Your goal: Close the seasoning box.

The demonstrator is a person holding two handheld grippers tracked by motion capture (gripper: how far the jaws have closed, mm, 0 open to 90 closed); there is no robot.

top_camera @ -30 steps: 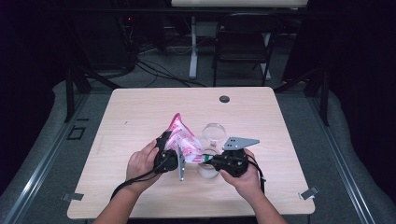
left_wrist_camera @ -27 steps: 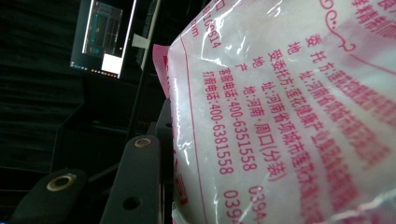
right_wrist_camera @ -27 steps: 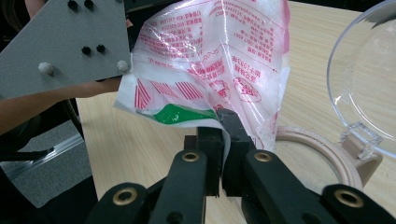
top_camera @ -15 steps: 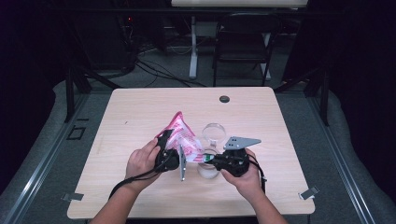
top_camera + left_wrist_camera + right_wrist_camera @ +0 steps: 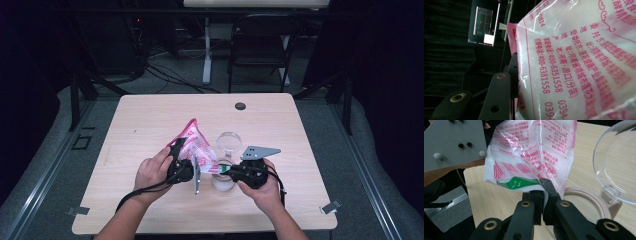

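Right tongs (image 5: 541, 192) pinch bag (image 5: 534, 150) corner | left tongs (image 5: 181, 160) grip bag | right gripper view: lidded jar (image 5: 599, 202)

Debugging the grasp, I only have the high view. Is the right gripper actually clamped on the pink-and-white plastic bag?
Observer: Yes. In the right gripper view the right gripper has its jaws shut on a bottom edge of the pink-and-white plastic bag, by a green patch.
Operator: And the left gripper?
Observer: In the left gripper view the bag lies against that gripper's jaw; I cannot tell whether it is clamped.
Operator: What is the clear thing by the bag?
Observer: A clear plastic hinged lid, standing open over a round jar with a pale wooden rim.
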